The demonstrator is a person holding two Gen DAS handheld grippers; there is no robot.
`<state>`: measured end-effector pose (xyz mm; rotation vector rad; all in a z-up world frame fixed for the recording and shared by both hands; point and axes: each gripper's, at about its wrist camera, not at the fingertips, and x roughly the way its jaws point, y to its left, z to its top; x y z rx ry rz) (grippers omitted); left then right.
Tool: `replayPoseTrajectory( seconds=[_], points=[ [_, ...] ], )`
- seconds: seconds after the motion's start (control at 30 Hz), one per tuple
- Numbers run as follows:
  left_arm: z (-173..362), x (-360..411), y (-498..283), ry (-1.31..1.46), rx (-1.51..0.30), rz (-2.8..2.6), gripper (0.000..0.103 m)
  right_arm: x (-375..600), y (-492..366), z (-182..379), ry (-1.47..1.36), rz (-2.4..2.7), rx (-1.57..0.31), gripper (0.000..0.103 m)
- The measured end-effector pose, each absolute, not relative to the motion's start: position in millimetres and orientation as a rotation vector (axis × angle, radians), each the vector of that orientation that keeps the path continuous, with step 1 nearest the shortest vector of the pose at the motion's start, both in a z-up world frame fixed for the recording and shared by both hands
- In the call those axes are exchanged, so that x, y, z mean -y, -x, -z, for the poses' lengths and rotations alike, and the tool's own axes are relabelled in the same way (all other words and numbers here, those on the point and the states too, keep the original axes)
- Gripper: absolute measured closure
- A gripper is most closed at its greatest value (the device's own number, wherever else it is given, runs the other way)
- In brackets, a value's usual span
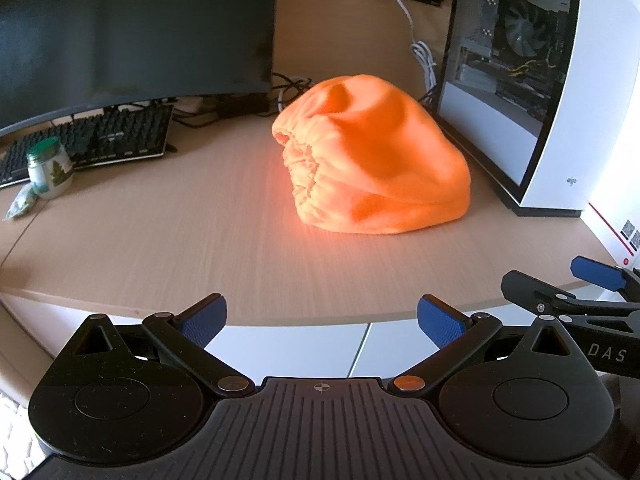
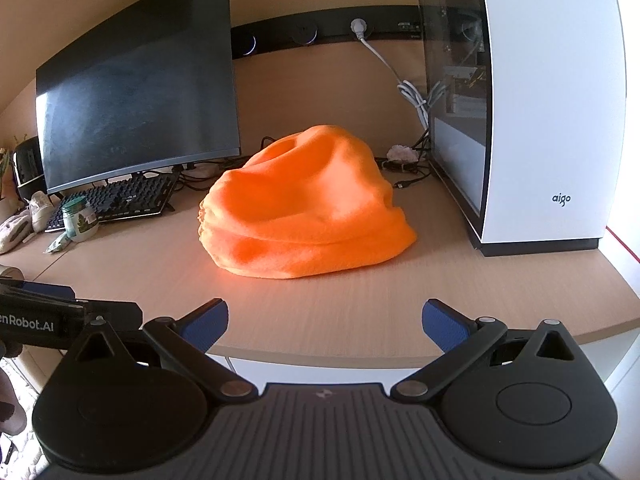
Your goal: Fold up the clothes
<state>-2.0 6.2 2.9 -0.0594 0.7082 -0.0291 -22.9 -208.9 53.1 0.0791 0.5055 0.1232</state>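
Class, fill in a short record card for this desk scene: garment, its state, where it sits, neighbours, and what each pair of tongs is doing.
garment: orange fleece garment
state: bunched heap, unfolded
place: wooden desk, between monitor and white PC case
neighbours: keyboard, green-lidded jar
left tongs: open, short of garment
right tongs: open, short of garment

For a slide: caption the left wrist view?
Open left gripper faces a crumpled orange garment on the desk.
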Motion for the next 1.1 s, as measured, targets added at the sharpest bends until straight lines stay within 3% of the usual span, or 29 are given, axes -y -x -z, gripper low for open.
replayPoseTrajectory(
  seconds=[1.1],
  points=[
    [3.3, -0.2, -0.3, 0.071, -0.753, 0.015, 0.000, 214.6, 18.7, -45.1, -0.095, -0.145, -0.513, 0.000]
  ],
)
